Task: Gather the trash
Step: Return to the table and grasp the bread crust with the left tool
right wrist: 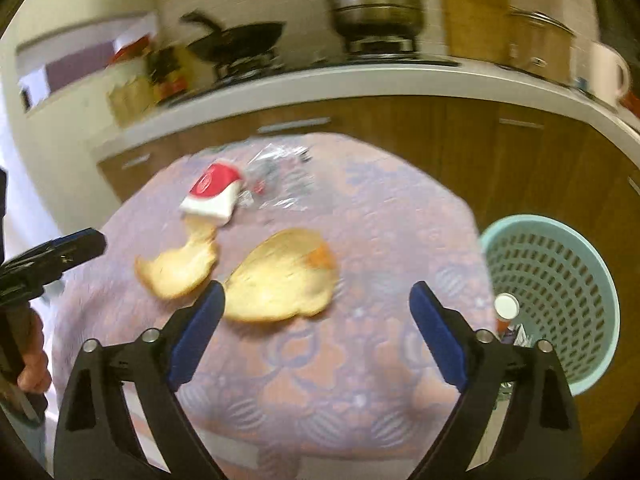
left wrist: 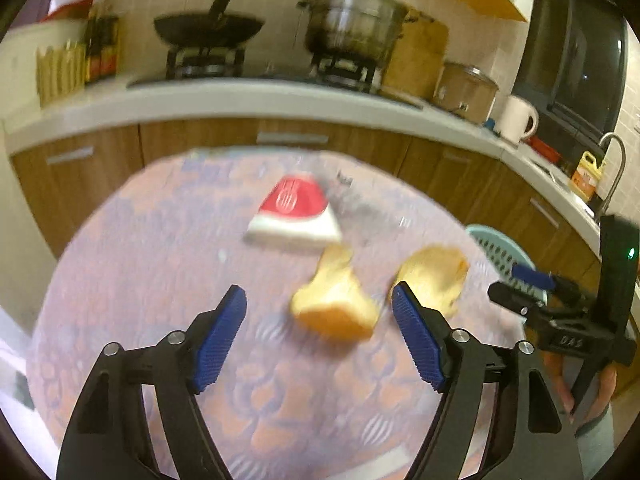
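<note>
Two yellow fruit peels lie on the round table with a patterned cloth [left wrist: 160,280]. The smaller peel [left wrist: 334,300] [right wrist: 180,264] sits just ahead of my open, empty left gripper [left wrist: 319,304]. The larger peel [left wrist: 434,276] [right wrist: 280,276] lies just ahead and left of my open, empty right gripper [right wrist: 317,300], which also shows at the right of the left wrist view [left wrist: 516,288]. A red and white packet [left wrist: 296,212] [right wrist: 214,194] and a clear plastic wrapper [right wrist: 280,176] lie farther back. A light blue perforated basket [right wrist: 556,300] [left wrist: 500,252] stands to the table's right.
A kitchen counter [left wrist: 248,100] runs behind the table with a black wok [left wrist: 208,28], a steel pot [left wrist: 352,20], a white mug [left wrist: 516,118] and a sink tap [left wrist: 616,168]. The basket holds some items, one with a white cap [right wrist: 506,306].
</note>
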The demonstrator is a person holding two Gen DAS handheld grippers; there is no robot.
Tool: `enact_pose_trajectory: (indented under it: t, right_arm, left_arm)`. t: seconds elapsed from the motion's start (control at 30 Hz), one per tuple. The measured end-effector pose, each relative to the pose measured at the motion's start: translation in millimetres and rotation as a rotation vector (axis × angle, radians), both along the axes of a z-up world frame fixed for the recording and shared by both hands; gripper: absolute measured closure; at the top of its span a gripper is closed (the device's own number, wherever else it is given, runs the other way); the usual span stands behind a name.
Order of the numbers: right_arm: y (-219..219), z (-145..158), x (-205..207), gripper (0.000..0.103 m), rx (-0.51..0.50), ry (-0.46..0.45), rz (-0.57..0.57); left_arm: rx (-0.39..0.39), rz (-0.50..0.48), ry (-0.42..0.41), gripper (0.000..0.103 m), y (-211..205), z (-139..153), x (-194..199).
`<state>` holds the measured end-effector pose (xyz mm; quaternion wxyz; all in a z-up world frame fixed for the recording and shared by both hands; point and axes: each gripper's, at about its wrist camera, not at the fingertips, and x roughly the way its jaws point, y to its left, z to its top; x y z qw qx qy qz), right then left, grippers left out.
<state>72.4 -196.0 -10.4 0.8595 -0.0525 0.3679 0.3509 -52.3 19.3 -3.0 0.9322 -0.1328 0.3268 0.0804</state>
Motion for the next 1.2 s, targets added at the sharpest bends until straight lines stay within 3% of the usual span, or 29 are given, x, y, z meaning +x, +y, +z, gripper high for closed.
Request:
enact_pose_trajectory:
  t: [0.1,0.27,0.57,0.9,1.03,1.2]
  right_arm:
    - [15,-9,-10,0.01,-0.046,-0.003,0.059]
    - [30,-25,-11,0.01,-0.109,0.0,0.06]
    - [31,-38,-5,0.01,-0.128,0.026,0.05]
    - [39,-37,-6,0.01,-0.16,0.009,0.061]
    - [49,-39,-5,0.01,-0.219,-0.009,0.059]
    - [68,-48,0,0.01,-0.331,-0.035,0.056]
  left_arm:
    - [0.032,-0.015,0.043,0.029,-1,-17,-4]
    - [0.041,-0.139,0.138,0.029,-20,-40,12]
    - [0.034,-0.133,0.214,0.043,-19,-58,56]
    - [0.102,-0.118,0.198,0.047,-30,-60,75]
    - [0.041,-0.115,0.149,0.06,-21,-57,70]
    - [-0.015,-0.09,0.106,0.065,-8,-57,59]
